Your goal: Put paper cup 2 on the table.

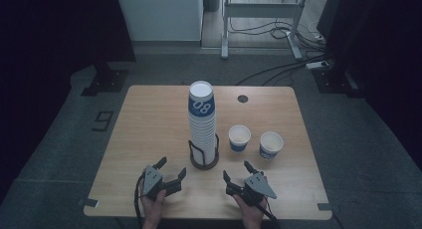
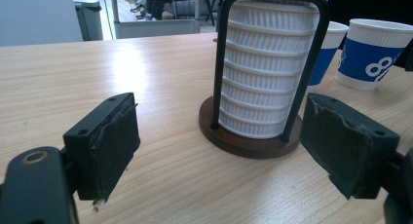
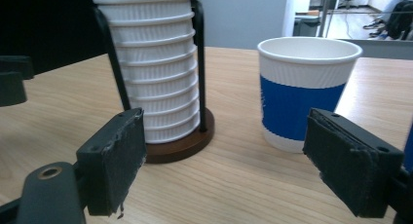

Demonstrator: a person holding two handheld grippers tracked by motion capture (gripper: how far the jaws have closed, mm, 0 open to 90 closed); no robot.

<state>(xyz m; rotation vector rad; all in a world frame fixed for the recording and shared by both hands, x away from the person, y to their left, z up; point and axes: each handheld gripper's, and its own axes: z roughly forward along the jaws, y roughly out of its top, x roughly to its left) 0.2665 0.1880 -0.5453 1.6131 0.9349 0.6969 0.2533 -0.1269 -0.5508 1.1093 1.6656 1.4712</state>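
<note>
A tall stack of white and blue paper cups (image 1: 202, 119) stands in a black wire holder with a round brown base (image 1: 204, 163) at the middle of the wooden table (image 1: 149, 119). Two single cups (image 1: 239, 138) (image 1: 271, 145) stand upright to its right. My left gripper (image 1: 172, 167) is open near the front edge, left of the holder, with nothing between its jaws; in its own view (image 2: 221, 121) the stack (image 2: 263, 68) is straight ahead. My right gripper (image 1: 236, 169) is open and empty too, right of the holder. Its own view (image 3: 225, 131) faces the stack (image 3: 156, 63) and one cup (image 3: 302, 87).
A small round cable hole (image 1: 242, 98) lies in the table's far right part. Beyond the table are a metal desk frame (image 1: 261, 20) and cables on the floor (image 1: 278, 69). Bare wood stretches across the table's left half.
</note>
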